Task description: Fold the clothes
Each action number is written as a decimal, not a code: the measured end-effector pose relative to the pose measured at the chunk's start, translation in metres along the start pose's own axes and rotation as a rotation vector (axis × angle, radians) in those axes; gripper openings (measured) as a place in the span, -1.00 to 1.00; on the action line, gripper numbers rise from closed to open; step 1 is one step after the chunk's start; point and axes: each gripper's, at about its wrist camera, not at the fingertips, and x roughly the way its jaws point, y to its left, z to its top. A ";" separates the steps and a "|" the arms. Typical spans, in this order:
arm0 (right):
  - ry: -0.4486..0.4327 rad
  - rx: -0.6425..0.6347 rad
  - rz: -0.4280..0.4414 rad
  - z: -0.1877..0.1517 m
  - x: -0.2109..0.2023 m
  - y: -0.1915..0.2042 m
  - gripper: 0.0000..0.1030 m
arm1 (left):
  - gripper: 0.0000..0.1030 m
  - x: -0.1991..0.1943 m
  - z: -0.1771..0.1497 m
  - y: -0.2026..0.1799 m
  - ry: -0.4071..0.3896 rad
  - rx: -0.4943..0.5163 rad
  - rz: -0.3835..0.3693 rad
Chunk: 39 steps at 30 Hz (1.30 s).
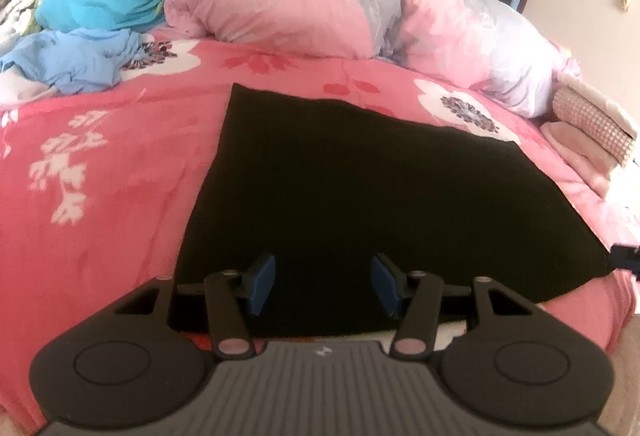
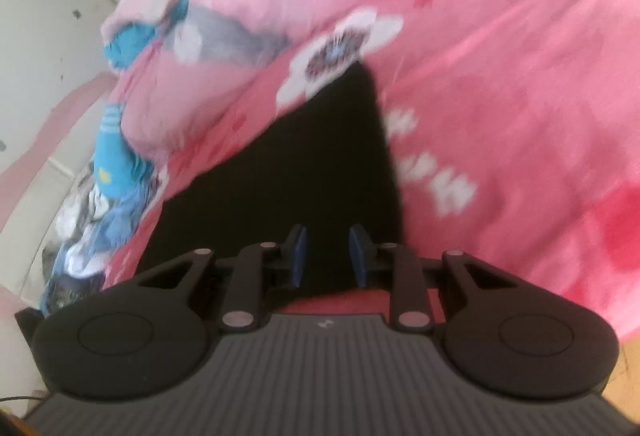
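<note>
The black garment [image 1: 360, 196] lies flat on the pink floral bedspread [image 1: 100, 196] as a smooth panel with straight edges, and its near hem runs directly beneath the left gripper [image 1: 322, 286]. That gripper's blue pads stand well apart with only dark cloth visible between them, so it holds nothing. The right gripper [image 2: 328, 256] sits over a near corner of the same garment [image 2: 300, 164]; its pads stand at a narrower gap, also with no cloth pinched between them. The right view is blurred, so fine detail of the edge there cannot be read. The flat panel fits either a garment laid out for folding or one already folded once and awaiting a further fold; the pictures do not settle which. For any grasp along the near hem, lower each tool until the lower pad slides under the cloth edge, take all layers together, and avoid catching the bedspread underneath. Keep both tools level with each other so that the lifted edge stays straight. A crumpled blue garment [image 1: 68, 60] lies well ahead and to the left of the left tool, beside the rolled pink quilt [image 1: 300, 0].
</note>
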 end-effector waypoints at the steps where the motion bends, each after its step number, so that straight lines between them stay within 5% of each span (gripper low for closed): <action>1: 0.013 0.017 -0.029 -0.004 0.003 -0.005 -0.55 | 0.06 -0.001 -0.001 0.000 0.000 -0.003 -0.001; 4: -0.003 0.082 -0.081 -0.008 -0.004 -0.021 -0.65 | 0.06 -0.002 -0.003 0.003 -0.003 -0.007 -0.007; 9: -0.088 0.135 -0.151 -0.011 -0.034 -0.031 -0.55 | 0.08 0.001 -0.003 0.003 -0.005 -0.010 -0.011; 14: -0.054 0.242 -0.008 -0.010 -0.032 -0.027 -0.44 | 0.09 0.001 -0.004 0.004 -0.008 -0.013 -0.016; 17: -0.009 0.336 0.021 -0.007 -0.021 -0.031 -0.22 | 0.09 0.001 -0.005 0.006 -0.009 -0.017 -0.020; 26: -0.005 0.506 0.051 -0.012 -0.015 -0.055 -0.23 | 0.09 0.002 -0.005 0.008 -0.012 -0.027 -0.032; 28: -0.017 0.496 0.042 -0.008 -0.011 -0.056 -0.31 | 0.09 0.002 -0.005 0.008 -0.013 -0.028 -0.035; 32: -0.038 0.446 0.030 -0.002 -0.007 -0.058 -0.88 | 0.09 0.002 -0.005 0.009 -0.013 -0.026 -0.035; 34: -0.070 0.397 0.076 0.004 -0.009 -0.054 -0.91 | 0.09 0.002 -0.006 0.009 -0.013 -0.025 -0.035; 39: -0.198 -0.027 0.179 0.020 -0.036 -0.016 -0.93 | 0.09 0.002 -0.005 0.009 -0.011 -0.022 -0.033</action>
